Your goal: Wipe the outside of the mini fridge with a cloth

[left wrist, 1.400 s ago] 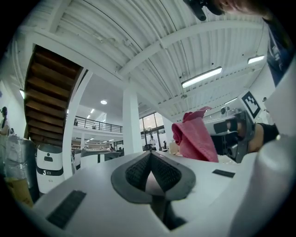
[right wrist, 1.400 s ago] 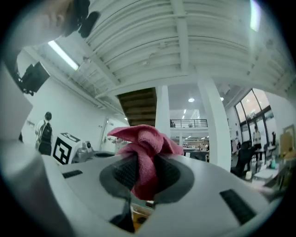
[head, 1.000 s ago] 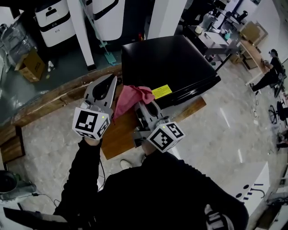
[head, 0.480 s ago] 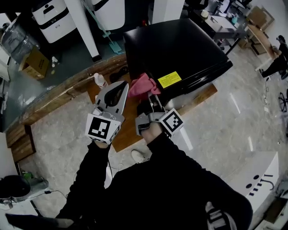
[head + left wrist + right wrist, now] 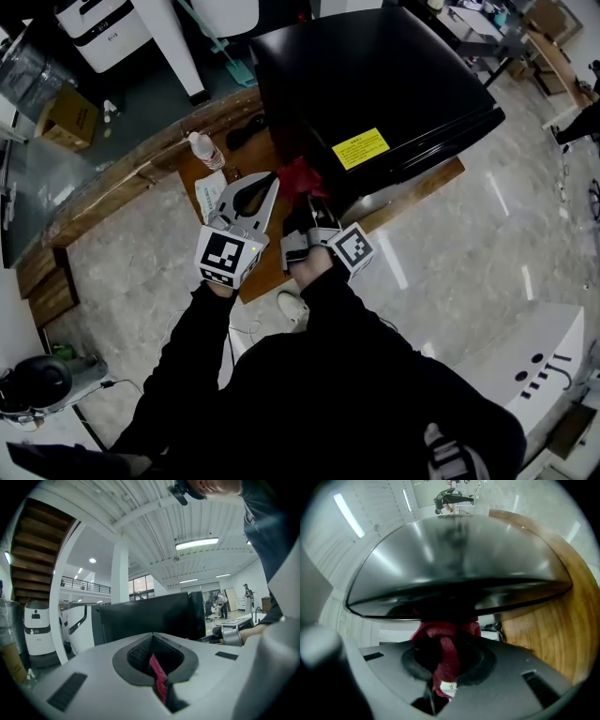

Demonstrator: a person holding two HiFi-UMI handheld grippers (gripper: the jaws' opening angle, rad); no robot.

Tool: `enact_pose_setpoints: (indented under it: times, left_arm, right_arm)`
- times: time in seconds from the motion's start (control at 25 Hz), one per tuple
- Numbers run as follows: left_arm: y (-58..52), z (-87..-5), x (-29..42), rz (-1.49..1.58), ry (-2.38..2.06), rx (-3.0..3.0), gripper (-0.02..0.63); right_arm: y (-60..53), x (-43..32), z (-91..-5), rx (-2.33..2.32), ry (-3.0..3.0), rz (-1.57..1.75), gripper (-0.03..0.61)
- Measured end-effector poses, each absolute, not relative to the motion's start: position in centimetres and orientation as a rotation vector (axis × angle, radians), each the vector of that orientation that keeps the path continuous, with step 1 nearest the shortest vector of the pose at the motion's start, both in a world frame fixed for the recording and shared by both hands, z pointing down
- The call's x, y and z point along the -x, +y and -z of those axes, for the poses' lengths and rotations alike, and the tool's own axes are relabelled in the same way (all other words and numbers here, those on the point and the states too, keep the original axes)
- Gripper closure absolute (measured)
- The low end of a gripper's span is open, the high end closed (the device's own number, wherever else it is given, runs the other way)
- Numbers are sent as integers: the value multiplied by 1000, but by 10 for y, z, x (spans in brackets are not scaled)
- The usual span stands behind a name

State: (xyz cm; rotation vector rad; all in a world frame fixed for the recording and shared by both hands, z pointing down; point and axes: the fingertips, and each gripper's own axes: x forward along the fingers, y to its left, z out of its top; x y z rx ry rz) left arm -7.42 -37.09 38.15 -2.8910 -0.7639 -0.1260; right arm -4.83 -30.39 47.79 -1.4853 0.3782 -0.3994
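We are holding the red cloth point(image 5: 446, 653) in both tools. The left hand-held gripper point(image 5: 265, 187) is closing on a thin strip of it, jaws together with only that sliver between them. The right hand-held gripper point(image 5: 307, 208) is clamping a thick fold, and a white tag is showing at the jaw base. The cloth is bunching against the lower front edge of the black fridge point(image 5: 375, 75), just beside its yellow label point(image 5: 363, 148). The fridge is standing on the wooden worktop point(image 5: 412, 199). A clear bottle point(image 5: 205, 150) is resting on the worktop left of the cloth; we cannot tell its contents. A cardboard box point(image 5: 66, 114) is sitting well apart, contents unseen.
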Motion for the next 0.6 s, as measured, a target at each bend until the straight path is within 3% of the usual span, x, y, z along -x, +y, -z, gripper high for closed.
enact_pose_setpoints:
  times: [0.6]
  left_arm:
    - [-378,-644,32,613,-767,2917,607]
  right_arm:
    - [-311,29,-727,1561,162,590,506]
